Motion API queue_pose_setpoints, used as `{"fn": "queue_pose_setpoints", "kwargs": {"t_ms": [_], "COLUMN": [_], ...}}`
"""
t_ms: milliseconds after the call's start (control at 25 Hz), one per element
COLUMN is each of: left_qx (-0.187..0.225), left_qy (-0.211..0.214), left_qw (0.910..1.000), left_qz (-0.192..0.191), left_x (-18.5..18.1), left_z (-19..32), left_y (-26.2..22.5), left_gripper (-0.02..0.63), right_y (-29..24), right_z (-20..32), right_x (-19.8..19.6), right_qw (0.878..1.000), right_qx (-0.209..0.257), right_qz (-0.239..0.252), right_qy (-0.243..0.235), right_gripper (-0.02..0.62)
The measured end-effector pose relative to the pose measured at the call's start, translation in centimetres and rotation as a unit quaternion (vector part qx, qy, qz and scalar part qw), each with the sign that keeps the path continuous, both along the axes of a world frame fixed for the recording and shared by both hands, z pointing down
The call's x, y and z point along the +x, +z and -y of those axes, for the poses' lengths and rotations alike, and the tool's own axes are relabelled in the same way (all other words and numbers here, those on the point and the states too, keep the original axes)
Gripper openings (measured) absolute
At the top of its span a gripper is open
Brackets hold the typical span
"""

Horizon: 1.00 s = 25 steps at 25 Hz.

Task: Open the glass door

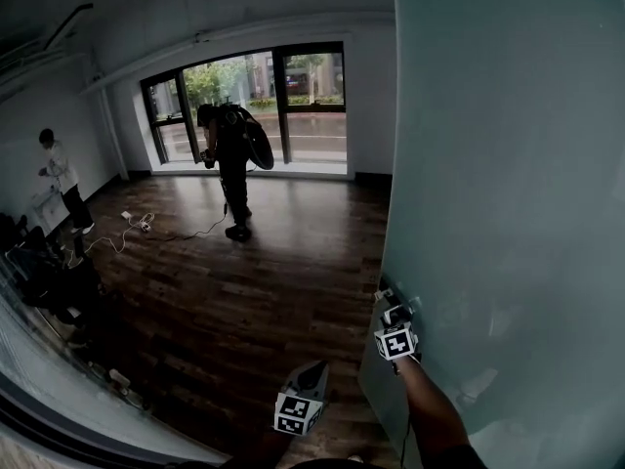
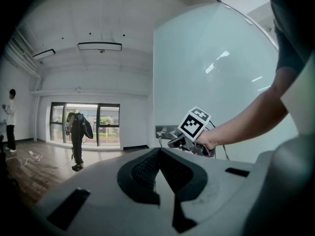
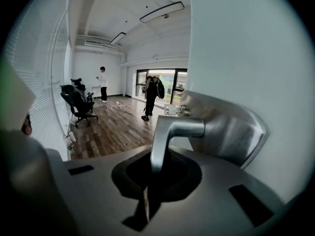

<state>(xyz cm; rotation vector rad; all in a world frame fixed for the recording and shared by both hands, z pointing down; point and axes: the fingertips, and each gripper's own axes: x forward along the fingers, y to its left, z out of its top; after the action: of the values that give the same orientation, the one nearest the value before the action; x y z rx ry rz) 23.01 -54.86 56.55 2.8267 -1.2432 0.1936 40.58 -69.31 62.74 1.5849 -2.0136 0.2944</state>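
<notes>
Left claw point(image 2: 158, 156), at 6 o'clock, is closed, empty. Your right claw point(image 3: 156, 176) clamps the lever handle point(image 3: 174, 128); glass door point(image 1: 508, 164) stands part open; next, draw it wider.

Dark wood floor point(image 1: 254, 291). Wide window point(image 1: 293, 96) on far wall, greenery outside. Person in dark point(image 1: 232, 169) with backpack stands before the window. Person in white point(image 1: 61, 179) by left wall. Cables point(image 1: 137, 225) on floor between them. Black office chair point(image 3: 78, 104) near blinds point(image 3: 39, 82). Long ceiling lights point(image 3: 161, 12), unlit.
</notes>
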Motion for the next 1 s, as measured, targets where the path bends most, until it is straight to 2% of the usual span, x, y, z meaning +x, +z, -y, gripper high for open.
{"fn": "queue_pose_setpoints", "kwargs": {"t_ms": [240,480,600,800,1000], "left_qx": [-0.008,-0.014,-0.017,-0.006,-0.024], "left_qy": [0.005,0.004,0.002,0.006,0.0], "left_qw": [0.9999,0.9995,0.9993,0.9994,0.9991], "left_qz": [0.011,0.029,0.033,0.033,0.035], "left_x": [2.8,4.3,5.1,7.1,7.9], "left_z": [2.1,3.5,4.0,4.5,4.0], "left_y": [1.6,2.3,2.8,2.0,2.0], "left_gripper": [0.006,0.006,0.006,0.006,0.006], "right_y": [0.4,0.5,0.7,0.6,0.6], "right_z": [2.5,4.1,4.5,5.4,5.0], "right_x": [6.8,13.6,16.9,21.5,24.7], "right_qw": [0.999,0.997,0.996,0.993,0.989], "right_qx": [-0.008,-0.018,-0.023,-0.033,-0.052], "right_qz": [0.0,0.011,0.002,0.003,0.006], "right_qy": [0.04,0.073,0.091,0.112,0.135], "right_gripper": [0.018,0.017,0.017,0.017,0.017]}}
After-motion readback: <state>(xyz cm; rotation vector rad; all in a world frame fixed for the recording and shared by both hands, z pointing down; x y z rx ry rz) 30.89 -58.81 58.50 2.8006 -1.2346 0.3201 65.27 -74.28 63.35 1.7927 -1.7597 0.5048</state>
